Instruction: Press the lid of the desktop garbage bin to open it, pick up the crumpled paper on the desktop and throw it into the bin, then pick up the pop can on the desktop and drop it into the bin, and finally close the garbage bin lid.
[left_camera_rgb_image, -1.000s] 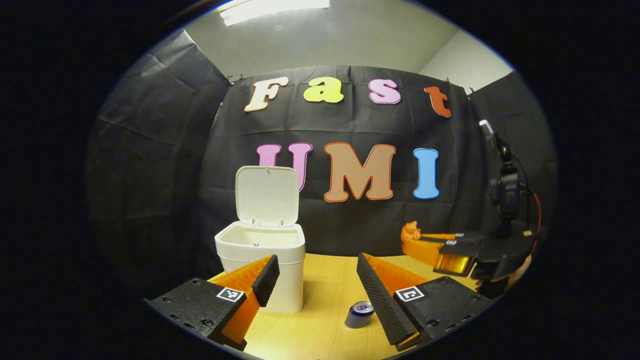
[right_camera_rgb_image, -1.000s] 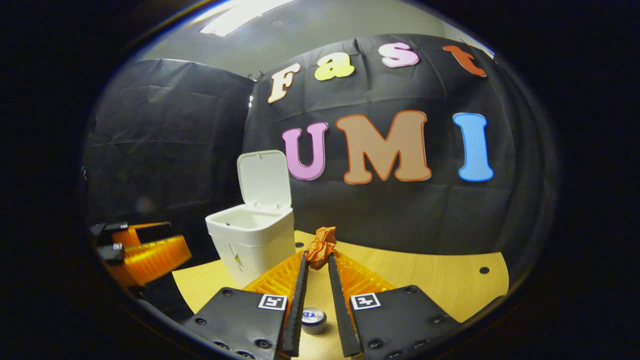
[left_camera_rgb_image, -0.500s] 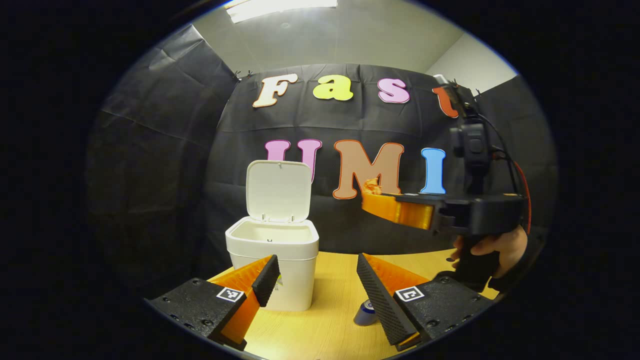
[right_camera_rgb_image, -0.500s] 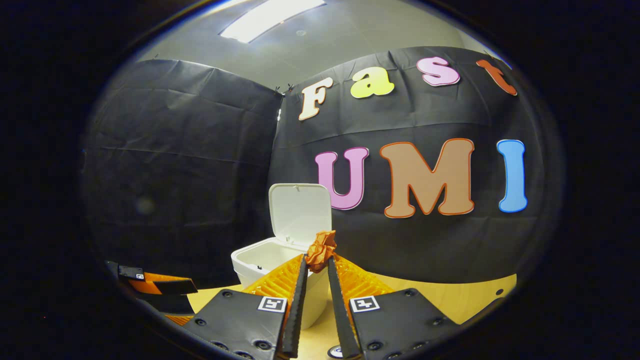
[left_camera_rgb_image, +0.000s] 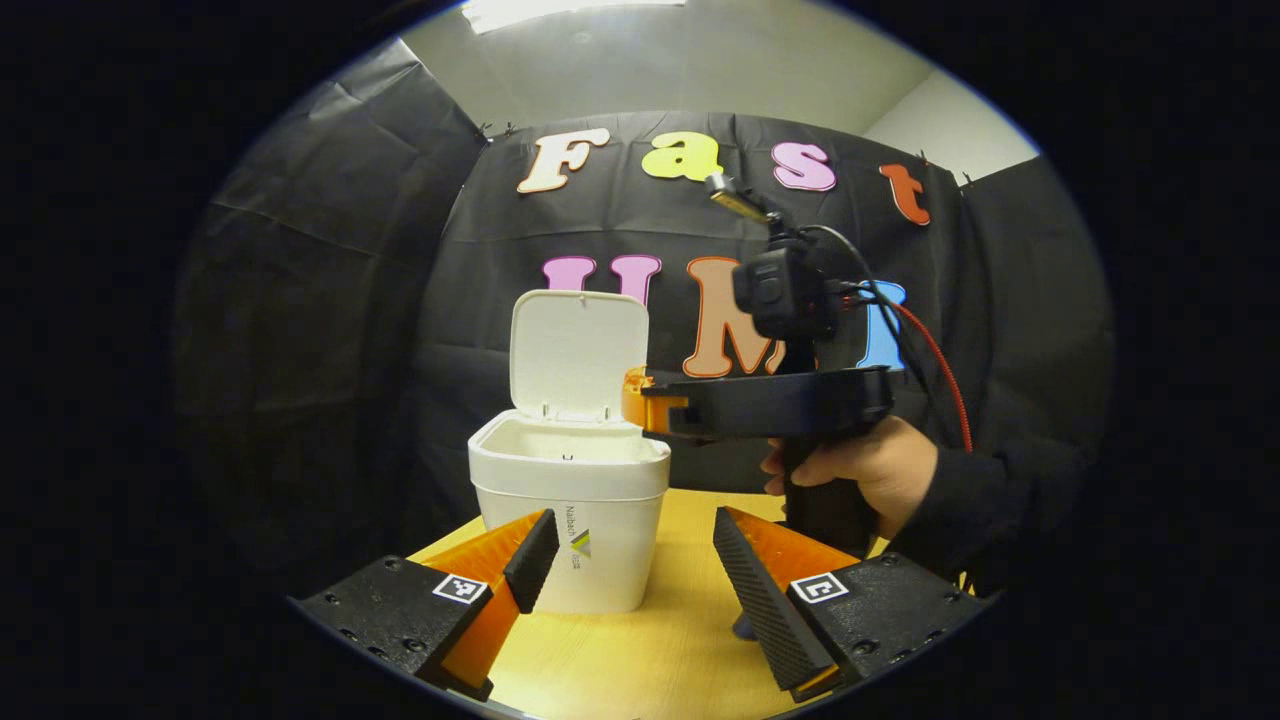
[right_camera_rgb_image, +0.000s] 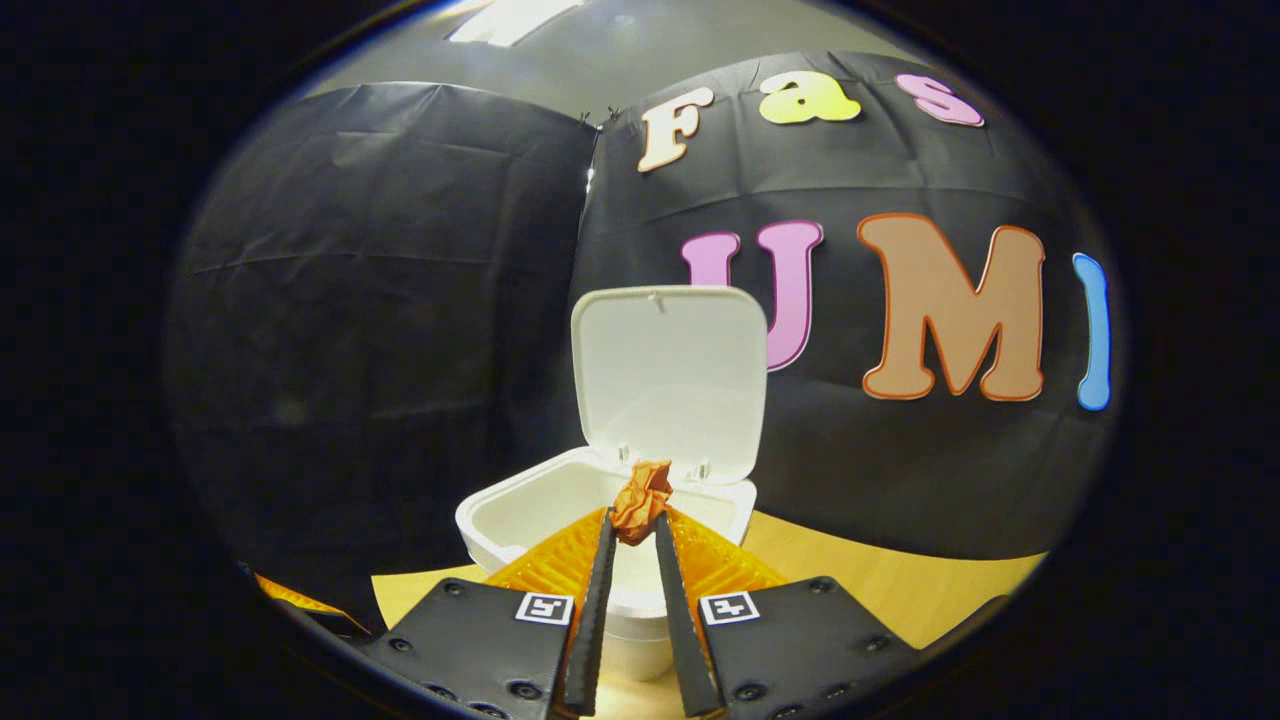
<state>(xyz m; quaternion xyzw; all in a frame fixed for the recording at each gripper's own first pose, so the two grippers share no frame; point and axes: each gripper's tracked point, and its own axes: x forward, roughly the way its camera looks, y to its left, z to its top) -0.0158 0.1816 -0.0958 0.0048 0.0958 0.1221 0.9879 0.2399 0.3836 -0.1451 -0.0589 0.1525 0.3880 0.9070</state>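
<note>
The white desktop bin (left_camera_rgb_image: 570, 520) stands on the wooden table (left_camera_rgb_image: 640, 670) with its lid (left_camera_rgb_image: 578, 350) upright and open. My left gripper (left_camera_rgb_image: 632, 535) is open and empty just in front of the bin. Held in a hand (left_camera_rgb_image: 860, 470), the right gripper (left_camera_rgb_image: 640, 398) reaches its tip over the bin's right rim. In the right gripper view, my right gripper (right_camera_rgb_image: 632, 525) is shut on the crumpled orange paper (right_camera_rgb_image: 642, 498), which hangs over the bin's opening (right_camera_rgb_image: 540, 505) in front of the lid (right_camera_rgb_image: 668, 375). A dark sliver of the pop can (left_camera_rgb_image: 742, 628) peeks beside my left gripper's right finger.
The black cloth wall stands close behind the bin. The table (right_camera_rgb_image: 880, 590) runs on to the right of the bin. A dark sleeve (left_camera_rgb_image: 1000, 500) reaches in from the right. A sliver of the left gripper (right_camera_rgb_image: 300, 603) shows at lower left.
My right gripper has carried the paper up and leftward until it is above the open bin. My left gripper has stayed open, low in front of the bin.
</note>
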